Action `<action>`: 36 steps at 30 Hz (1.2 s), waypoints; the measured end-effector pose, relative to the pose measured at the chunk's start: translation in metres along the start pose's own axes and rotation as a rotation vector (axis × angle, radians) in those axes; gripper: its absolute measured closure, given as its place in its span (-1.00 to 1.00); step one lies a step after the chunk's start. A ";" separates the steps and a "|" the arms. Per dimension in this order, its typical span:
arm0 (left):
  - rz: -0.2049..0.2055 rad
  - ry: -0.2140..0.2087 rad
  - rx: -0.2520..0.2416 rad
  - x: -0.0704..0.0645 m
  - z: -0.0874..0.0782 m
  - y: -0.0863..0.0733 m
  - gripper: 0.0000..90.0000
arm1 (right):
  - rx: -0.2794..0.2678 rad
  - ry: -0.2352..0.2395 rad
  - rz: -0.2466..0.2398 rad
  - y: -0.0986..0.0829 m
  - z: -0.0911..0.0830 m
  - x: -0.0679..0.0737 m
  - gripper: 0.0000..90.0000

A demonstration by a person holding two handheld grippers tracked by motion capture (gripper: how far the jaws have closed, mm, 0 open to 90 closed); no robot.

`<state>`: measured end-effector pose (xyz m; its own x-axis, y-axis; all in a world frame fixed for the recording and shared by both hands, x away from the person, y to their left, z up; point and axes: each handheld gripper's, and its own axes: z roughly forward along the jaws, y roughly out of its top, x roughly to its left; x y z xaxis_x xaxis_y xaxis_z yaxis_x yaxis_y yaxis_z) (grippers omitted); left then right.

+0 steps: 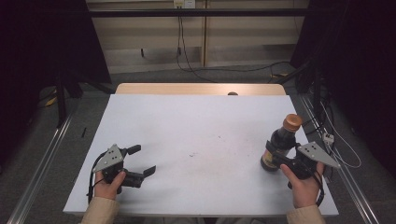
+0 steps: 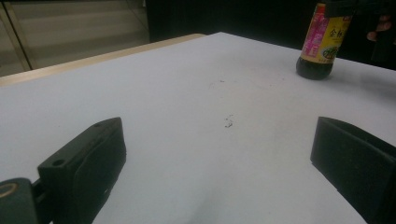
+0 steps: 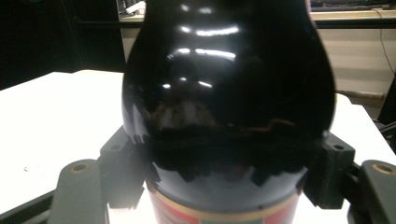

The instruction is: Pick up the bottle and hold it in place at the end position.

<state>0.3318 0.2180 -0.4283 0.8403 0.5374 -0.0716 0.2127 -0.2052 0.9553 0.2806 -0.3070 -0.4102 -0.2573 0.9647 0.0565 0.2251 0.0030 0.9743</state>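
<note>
A dark sauce bottle (image 1: 280, 142) with an orange-brown cap and a pink and yellow label stands upright near the right edge of the white table (image 1: 196, 126). My right gripper (image 1: 276, 154) is shut on the bottle around its body. In the right gripper view the glossy black bottle (image 3: 229, 93) sits between both jaws, touching them. My left gripper (image 1: 142, 161) rests at the front left of the table, open, with nothing between its jaws. From the left gripper view the bottle (image 2: 321, 44) stands far off at the upper right.
A few small dark specks (image 1: 194, 154) mark the middle of the white table top. A wooden strip (image 1: 201, 88) runs along the far edge. Cables (image 1: 336, 140) hang off the right side, and metal rails run along both sides on the floor.
</note>
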 end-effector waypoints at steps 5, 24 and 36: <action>-0.008 0.007 -0.017 0.000 0.001 0.002 -0.93 | 0.004 0.000 -0.021 0.001 0.001 0.000 -0.34; 0.004 0.021 -0.035 -0.002 0.002 0.006 -0.93 | 0.018 0.096 0.010 0.016 0.019 0.014 -0.34; 0.010 0.030 -0.032 -0.002 -0.001 0.005 -0.93 | 0.026 0.187 -0.017 0.025 0.050 0.041 -0.35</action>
<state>0.3306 0.2171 -0.4225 0.8270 0.5596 -0.0541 0.1882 -0.1849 0.9646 0.3224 -0.2538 -0.3949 -0.4306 0.8988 0.0822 0.2426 0.0276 0.9697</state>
